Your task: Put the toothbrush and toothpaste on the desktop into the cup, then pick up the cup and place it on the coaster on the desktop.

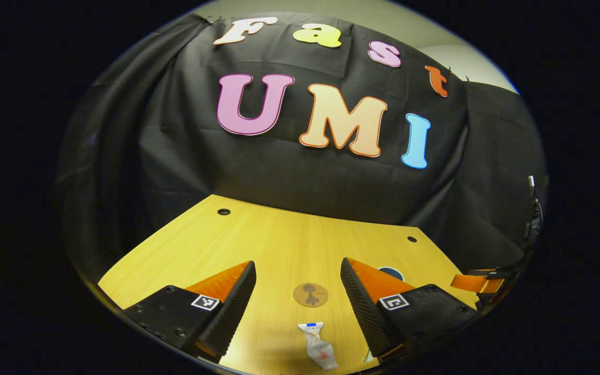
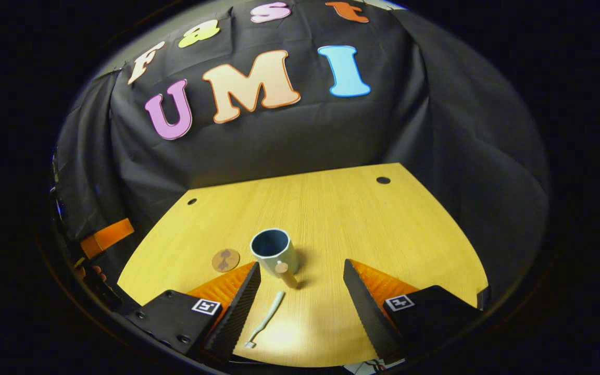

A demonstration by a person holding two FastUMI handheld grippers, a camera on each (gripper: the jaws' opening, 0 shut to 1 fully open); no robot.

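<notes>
While both grippers hover wide open above the desk (image 2: 383,229), nothing has yet gone into the cup (image 2: 274,251). In the right gripper view, the right gripper (image 2: 300,307) holds its fingers spread and empty, with the toothbrush (image 2: 264,319) lying flat between them, nearer the left finger, head toward the camera and handle angled toward the cup. The cup stands upright just beyond, its stubby handle facing the gripper; the coaster (image 2: 225,260) lies just left of it, apart. In the left gripper view, the left gripper (image 1: 297,307) is likewise spread and holding nothing, the toothpaste (image 1: 319,346) lying low between its fingers with the coaster farther ahead. The first pick appears to be at hand. To do it well, the right gripper should probably come down centred over the toothbrush handle, fingers straddling it crosswise, close at mid-handle, then tip it upright before dropping it into the cup. The thin handle could slip or roll; the nearby cup could be knocked.
</notes>
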